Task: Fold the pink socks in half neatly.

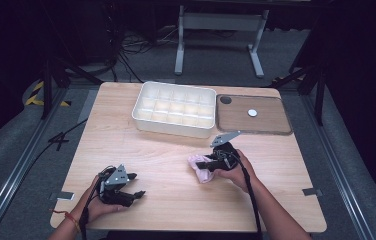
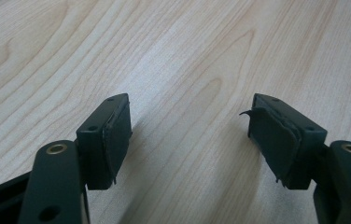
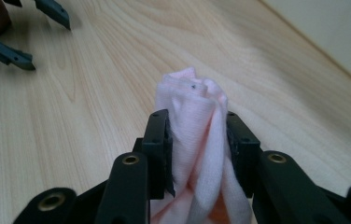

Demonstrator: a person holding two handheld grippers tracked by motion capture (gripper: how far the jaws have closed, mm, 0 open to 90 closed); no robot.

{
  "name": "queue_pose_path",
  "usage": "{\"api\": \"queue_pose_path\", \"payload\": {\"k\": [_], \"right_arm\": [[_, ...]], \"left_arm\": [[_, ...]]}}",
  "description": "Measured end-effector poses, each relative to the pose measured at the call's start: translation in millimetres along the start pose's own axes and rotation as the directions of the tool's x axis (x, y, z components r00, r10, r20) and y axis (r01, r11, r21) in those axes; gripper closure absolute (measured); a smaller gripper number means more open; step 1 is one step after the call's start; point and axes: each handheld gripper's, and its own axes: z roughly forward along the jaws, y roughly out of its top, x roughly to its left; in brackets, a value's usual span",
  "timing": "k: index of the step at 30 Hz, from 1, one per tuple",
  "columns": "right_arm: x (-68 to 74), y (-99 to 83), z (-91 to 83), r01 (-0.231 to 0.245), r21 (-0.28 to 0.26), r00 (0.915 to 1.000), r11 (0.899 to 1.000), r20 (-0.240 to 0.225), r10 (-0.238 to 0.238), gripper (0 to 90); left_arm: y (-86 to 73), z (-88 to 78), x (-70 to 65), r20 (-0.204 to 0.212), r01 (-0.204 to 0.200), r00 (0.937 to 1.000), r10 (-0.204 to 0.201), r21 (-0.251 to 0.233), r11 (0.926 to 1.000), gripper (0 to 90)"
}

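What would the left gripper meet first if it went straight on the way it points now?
Probably only the bare wooden table: the left gripper has open, empty jaws angled down at the wood. In the high view it aims roughly toward the right gripper and its pink cloth, well short of them.

A wooden table [image 1: 141, 150] carries a divided tray [image 1: 174, 108], lid [image 1: 253, 115] and pink cloth [image 1: 199, 167].

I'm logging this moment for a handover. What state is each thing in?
Pink cloth: bunched, pinched between the right gripper's fingers.
Right gripper: shut on the cloth.
Left gripper: open, nothing between its fingers, over bare table.
White compartment tray: upright, compartments look empty.
Clear lid: lying flat beside the tray, off it.
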Motion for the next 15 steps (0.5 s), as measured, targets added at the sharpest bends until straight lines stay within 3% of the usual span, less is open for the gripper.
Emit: {"api": "queue_pose_path", "payload": {"k": [7, 8, 12, 15], "right_arm": [[-2.3, 7.6, -15.6, 0.032, -0.085, 0.9974, 0.996, 0.067, -0.027, 67.6], [-3.4, 11.1, -21.9, 0.046, -0.125, 0.9945, 0.991, 0.099, -0.034, 67.8], [-5.0, 17.2, -32.3, 0.066, -0.191, 0.9909, 0.979, 0.128, -0.042, 67.9], [-8.5, 27.8, -48.9, 0.103, -0.254, 0.9793, 0.962, 0.195, -0.053, 68.0]], "left_arm": [[1.7, 2.2, 0.3, -0.022, 0.019, 0.9996, -0.018, 0.008, 0.9998, 24.0], [2.1, 2.5, 0.6, -0.024, 0.021, 0.9995, -0.021, 0.011, 0.9997, 22.6], [3.0, 4.0, 1.3, -0.04, 0.039, 0.9985, -0.038, 0.02, 0.9991, 17.1], [3.8, 4.7, 1.3, -0.049, 0.045, 0.9978, -0.044, 0.022, 0.9987, 15.8]]}}
